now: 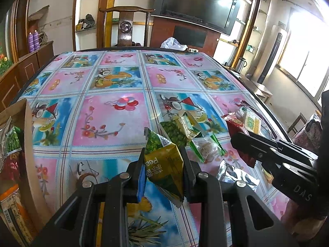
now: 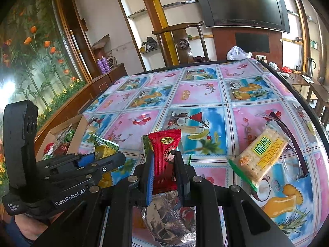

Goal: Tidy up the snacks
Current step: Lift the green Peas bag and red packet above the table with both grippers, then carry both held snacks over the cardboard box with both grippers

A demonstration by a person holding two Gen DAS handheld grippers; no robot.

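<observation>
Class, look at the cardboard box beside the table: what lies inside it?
Inside the cardboard box lie snack packets: a green pea packet and red wrappers. The box wall and the upper packets cover whatever lies deeper.

Cracker packet [image 2: 262,156], right of the table: "WEIDAN" on a yellow band, with two large green Chinese characters above it.
Left gripper [image 2: 115,156] body, near left: "GenRobot.AI"; small print beside it, "Data Acquisition System".
Right gripper [image 1: 236,142] body, near right: "DAS".
Green-and-yellow pea packet [image 1: 162,162]: "Pea", upside down, plus Chinese characters and a QR code.
</observation>
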